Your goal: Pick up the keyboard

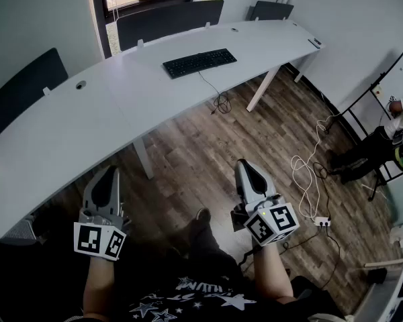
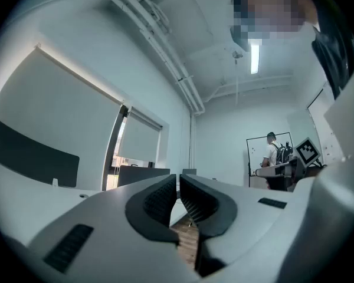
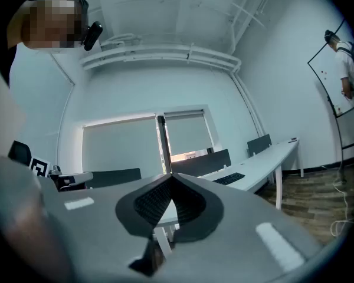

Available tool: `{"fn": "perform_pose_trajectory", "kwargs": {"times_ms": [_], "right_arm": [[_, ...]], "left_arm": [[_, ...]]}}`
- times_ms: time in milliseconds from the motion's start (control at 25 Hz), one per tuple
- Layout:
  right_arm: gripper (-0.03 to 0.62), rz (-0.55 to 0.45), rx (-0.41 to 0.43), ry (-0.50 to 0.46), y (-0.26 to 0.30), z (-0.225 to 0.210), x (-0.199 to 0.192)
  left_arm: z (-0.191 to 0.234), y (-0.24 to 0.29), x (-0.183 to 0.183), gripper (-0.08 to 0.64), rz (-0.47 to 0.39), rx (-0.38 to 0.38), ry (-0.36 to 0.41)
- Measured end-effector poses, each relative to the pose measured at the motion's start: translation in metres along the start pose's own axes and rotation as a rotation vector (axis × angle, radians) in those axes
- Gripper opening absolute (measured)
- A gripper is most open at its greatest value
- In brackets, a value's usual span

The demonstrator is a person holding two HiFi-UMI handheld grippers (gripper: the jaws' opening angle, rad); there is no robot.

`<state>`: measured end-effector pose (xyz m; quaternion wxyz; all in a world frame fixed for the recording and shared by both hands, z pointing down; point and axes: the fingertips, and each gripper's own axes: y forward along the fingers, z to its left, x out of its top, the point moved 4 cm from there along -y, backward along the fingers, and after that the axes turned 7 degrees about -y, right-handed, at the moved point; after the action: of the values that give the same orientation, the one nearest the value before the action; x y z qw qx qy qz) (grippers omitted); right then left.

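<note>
Picking out the black keyboard (image 1: 199,62) well ahead of both grippers, flat on the curved white desk (image 1: 87,119), untouched. Catching it again in the right gripper view (image 3: 230,178), ahead and off to the right of the jaws. Following its thin cable (image 1: 217,98) off the desk's near edge, down into a small tangle hanging there over the wood floor (image 1: 181,159).

Closer in now: left gripper (image 1: 109,171) clenched, jaws pressed together on nothing, tips close to the desk's near edge. Right gripper (image 1: 246,164) clamped tight too, empty, out over bare floor and well short of the desk.

Beyond the keyboard, dark panels (image 1: 168,19) along the desk's far side. Away to the right of the right gripper, a loose white cord (image 1: 305,173) on the floor and a person (image 1: 383,143) beside a whiteboard (image 1: 397,79).
</note>
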<state>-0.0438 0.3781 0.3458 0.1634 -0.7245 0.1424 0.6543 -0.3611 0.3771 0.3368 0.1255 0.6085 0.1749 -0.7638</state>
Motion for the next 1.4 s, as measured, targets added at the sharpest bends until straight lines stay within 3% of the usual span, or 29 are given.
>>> {"fn": "perform_pose_trajectory", "kwargs": {"times_ms": [680, 880, 1080, 1400], "right_arm": [[0.002, 0.008, -0.044, -0.099, -0.021, -0.004, 0.003], [0.003, 0.012, -0.057, -0.085, -0.019, -0.035, -0.003], [0.003, 0.044, -0.048, -0.080, 0.019, -0.077, -0.007], [0.003, 0.054, -0.032, -0.089, 0.066, -0.150, -0.002]], "left_arm": [[-0.014, -0.003, -0.017, 0.025, 0.041, -0.023, -0.005], [-0.023, 0.015, -0.025, 0.025, 0.028, -0.051, 0.009], [-0.018, 0.054, -0.038, 0.025, 0.047, 0.006, 0.000], [-0.033, 0.133, -0.056, 0.025, 0.072, 0.036, -0.006]]}}
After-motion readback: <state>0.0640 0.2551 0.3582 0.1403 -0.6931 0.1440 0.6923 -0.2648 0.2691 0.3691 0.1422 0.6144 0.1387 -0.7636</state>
